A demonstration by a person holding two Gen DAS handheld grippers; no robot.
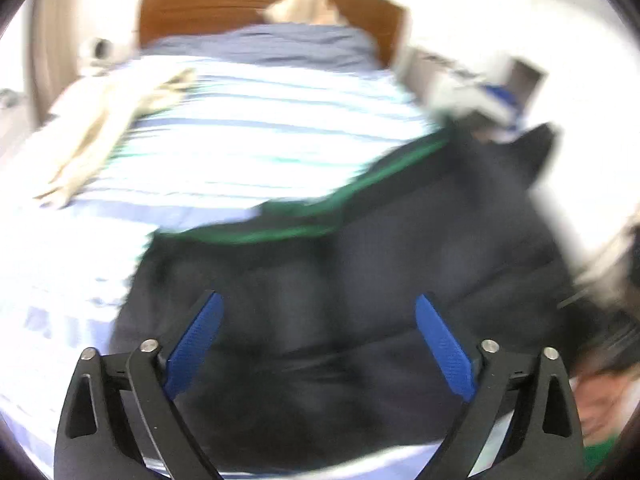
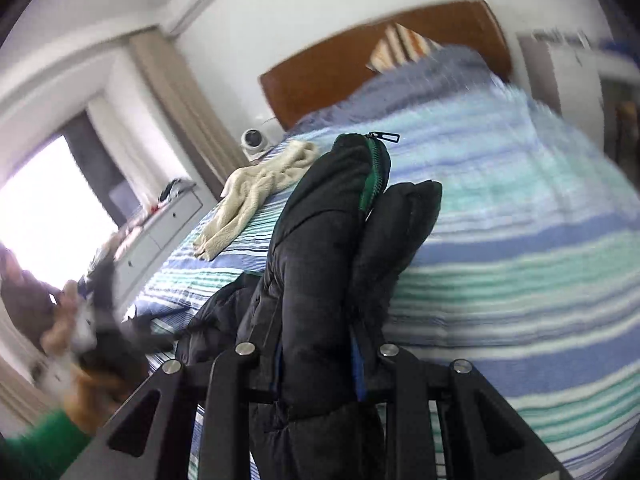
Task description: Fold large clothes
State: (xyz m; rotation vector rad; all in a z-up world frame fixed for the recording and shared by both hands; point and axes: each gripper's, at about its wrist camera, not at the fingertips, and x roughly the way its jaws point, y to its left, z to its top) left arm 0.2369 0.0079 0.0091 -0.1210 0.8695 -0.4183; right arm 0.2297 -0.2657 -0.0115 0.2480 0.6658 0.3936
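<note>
The right gripper (image 2: 316, 364) has its fingers clamped on a thick fold of the black jacket (image 2: 320, 248), which stands up between them. The left gripper (image 1: 318, 340) hangs wide open and empty above the jacket (image 1: 360, 280) on the bed (image 1: 248, 128). Best to lift evenly and let the left take the opposite edge.

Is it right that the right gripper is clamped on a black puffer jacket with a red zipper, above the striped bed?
Nearly. The right gripper is clamped on the black puffer jacket above the striped bed, but the zipper is green, not red. The right wrist view shows it.
</note>
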